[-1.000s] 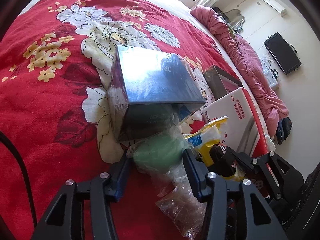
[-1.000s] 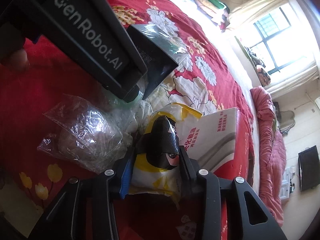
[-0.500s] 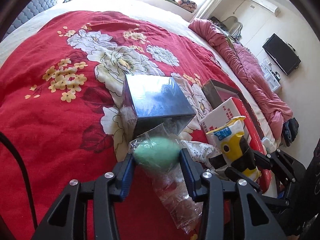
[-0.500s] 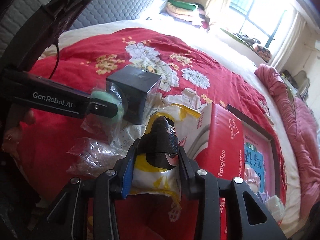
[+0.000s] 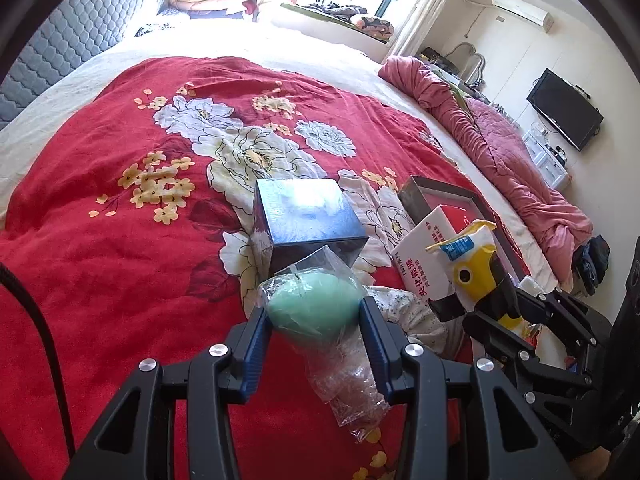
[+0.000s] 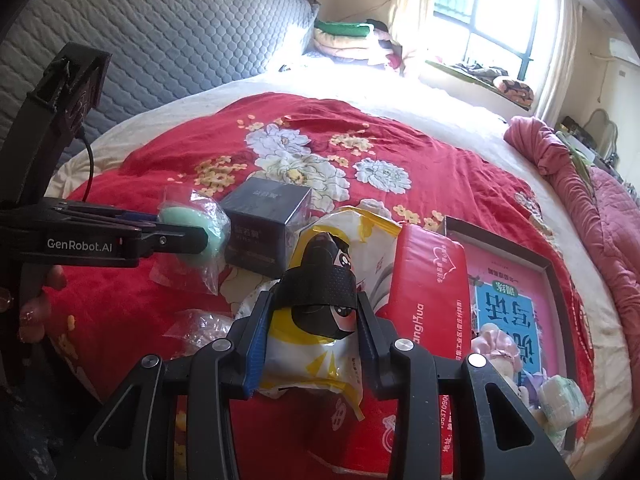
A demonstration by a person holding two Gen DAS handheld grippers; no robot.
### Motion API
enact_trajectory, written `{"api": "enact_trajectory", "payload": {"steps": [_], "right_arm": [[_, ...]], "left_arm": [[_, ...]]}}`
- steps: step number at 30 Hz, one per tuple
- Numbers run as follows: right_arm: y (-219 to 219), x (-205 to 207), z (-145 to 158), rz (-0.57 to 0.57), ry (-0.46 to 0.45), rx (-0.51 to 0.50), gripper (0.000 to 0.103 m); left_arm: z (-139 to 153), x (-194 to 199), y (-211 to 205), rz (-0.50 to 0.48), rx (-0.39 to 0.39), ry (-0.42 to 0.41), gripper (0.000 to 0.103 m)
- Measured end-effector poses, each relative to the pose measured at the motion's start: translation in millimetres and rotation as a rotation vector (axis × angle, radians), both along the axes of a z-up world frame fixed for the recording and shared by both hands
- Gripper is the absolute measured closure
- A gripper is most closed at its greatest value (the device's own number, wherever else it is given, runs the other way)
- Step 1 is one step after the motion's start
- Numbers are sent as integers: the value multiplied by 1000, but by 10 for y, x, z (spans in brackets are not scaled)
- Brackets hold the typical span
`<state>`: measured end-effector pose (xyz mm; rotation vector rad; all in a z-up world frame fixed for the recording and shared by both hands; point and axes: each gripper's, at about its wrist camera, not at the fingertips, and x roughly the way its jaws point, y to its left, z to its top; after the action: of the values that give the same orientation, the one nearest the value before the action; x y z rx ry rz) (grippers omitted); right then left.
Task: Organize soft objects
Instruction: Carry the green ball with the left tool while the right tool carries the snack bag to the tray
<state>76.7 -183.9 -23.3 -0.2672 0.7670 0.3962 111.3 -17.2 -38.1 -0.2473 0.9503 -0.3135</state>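
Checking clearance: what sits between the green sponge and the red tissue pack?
In the right wrist view, the dark box lies between the green sponge and red tissue pack.

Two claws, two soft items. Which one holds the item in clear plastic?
The left claw: its green ball sits in a clear plastic bag. The right claw grips a printed yellow-and-white packet.

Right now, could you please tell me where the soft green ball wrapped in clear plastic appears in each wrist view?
Left wrist view: the soft green ball wrapped in clear plastic is at lower centre, clamped in the left gripper.
Right wrist view: the ball is at middle left, at that gripper's tip.
Shared landmark: the glossy dark cube-shaped box on the bed behind it.
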Motion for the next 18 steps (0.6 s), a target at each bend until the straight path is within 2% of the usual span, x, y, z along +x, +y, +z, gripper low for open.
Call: {"api": "enact_trajectory", "payload": {"steps": [9, 18], "right_arm": [[-224, -107, 200, -40, -55, 65, 62], [-572, -195, 402, -107, -98, 135, 62]], "left_arm": [[264, -237, -306, -19, 67, -45, 59], [521, -359, -649, -59, 95, -81, 59]]}}
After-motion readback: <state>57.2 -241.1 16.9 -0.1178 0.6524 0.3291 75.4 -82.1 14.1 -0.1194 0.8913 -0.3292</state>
